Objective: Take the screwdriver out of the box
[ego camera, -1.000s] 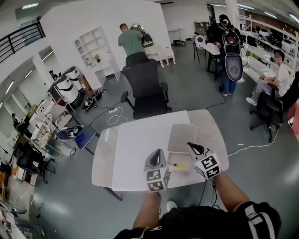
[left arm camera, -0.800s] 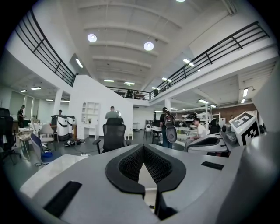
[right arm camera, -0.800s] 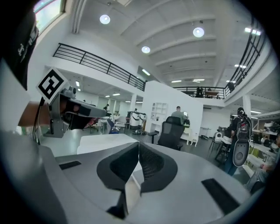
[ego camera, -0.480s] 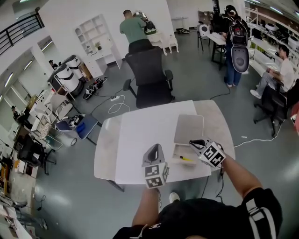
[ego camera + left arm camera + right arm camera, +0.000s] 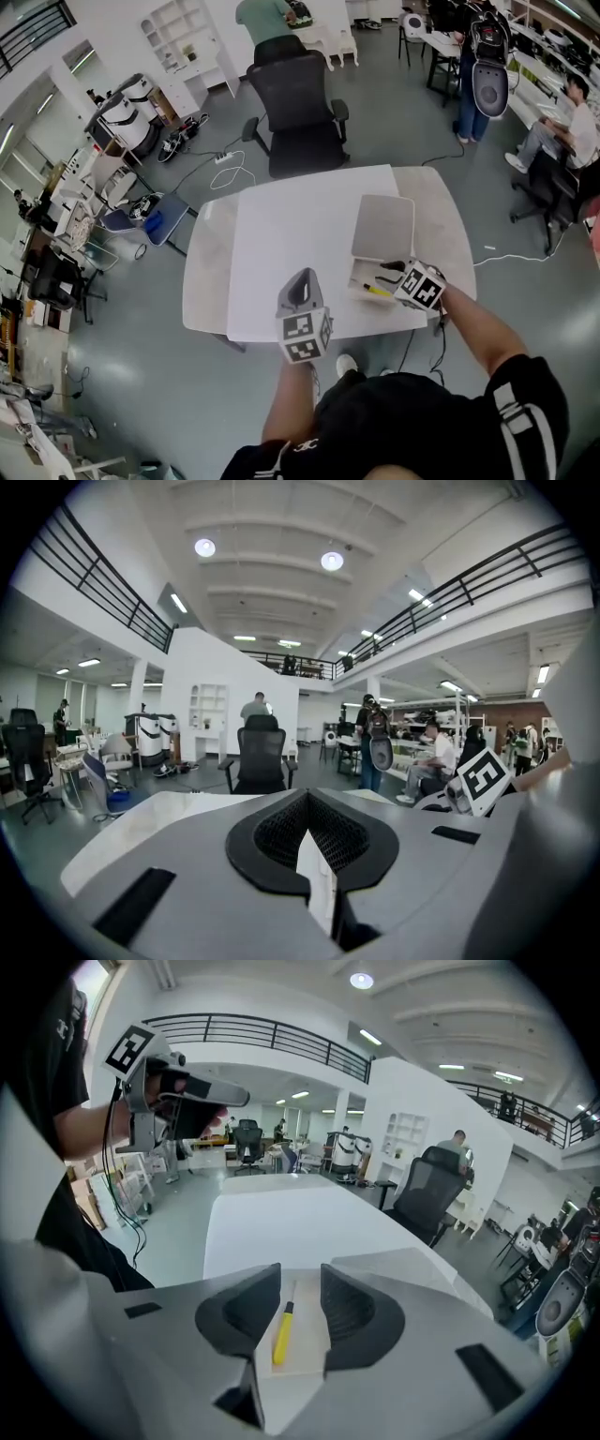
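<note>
Right gripper (image 5: 300, 1283): 2 jaws parted, straddling the yellow screwdriver (image 5: 281, 1333) in the open box (image 5: 382, 228), lined up for your pinch.
Left gripper (image 5: 302, 279): clenched on nothing, parked left, clear.

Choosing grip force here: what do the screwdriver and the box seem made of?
The screwdriver has a smooth yellow handle, likely plastic, a black collar, and a thin shaft, probably metal. The box is pale, matte, flat-panelled: cardboard or light wood, hard to tell.
</note>
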Motion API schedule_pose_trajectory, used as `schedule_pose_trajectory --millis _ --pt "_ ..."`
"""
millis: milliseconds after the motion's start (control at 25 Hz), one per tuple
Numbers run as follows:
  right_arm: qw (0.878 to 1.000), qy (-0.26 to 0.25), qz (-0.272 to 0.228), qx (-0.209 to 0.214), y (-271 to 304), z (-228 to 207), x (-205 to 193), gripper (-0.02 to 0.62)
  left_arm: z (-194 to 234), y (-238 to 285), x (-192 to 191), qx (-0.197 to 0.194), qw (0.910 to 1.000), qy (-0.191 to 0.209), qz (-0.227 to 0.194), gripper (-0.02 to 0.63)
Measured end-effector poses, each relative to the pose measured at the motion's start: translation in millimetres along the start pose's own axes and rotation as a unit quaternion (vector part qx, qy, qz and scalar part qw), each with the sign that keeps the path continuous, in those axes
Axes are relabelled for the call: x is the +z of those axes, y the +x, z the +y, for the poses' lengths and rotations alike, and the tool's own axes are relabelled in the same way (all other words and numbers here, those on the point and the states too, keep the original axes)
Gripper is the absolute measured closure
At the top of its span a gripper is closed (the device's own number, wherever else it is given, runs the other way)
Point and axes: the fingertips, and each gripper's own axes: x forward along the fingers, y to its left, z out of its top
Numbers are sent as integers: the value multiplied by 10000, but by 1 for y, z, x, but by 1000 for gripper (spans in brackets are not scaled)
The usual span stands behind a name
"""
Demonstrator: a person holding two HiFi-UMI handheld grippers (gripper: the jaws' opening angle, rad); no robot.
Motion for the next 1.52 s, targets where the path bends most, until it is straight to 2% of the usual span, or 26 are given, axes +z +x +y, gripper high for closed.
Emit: schedule_pose_trajectory --millis 400,560,880,1120,1320,1440,1520 --pt "9955 218 799 458 51 10 -41 497 21 -6 -28 217 9992 -158 301 592" --pt "9893 347 1285 591 66 12 -61 495 27 -13 -34 276 9983 -282 422 592" --pt "9748 893 1856 856 97 9 -85 491 36 -22 -43 385 9970 -429 514 592" --pt "9587 1019 2514 854 119 3 -103 491 47 -29 -53 486 9962 -440 575 592" --pt "9483 1142 2814 916 127 4 -111 491 52 -34 -58 546 9955 -472 613 592" --pt "9452 759 3099 687 130 1 -119 493 52 -33 -58 535 9955 -488 616 592" --pt "9388 626 3345 534 126 -1 -123 517 51 -31 -55 513 9957 -484 603 592"
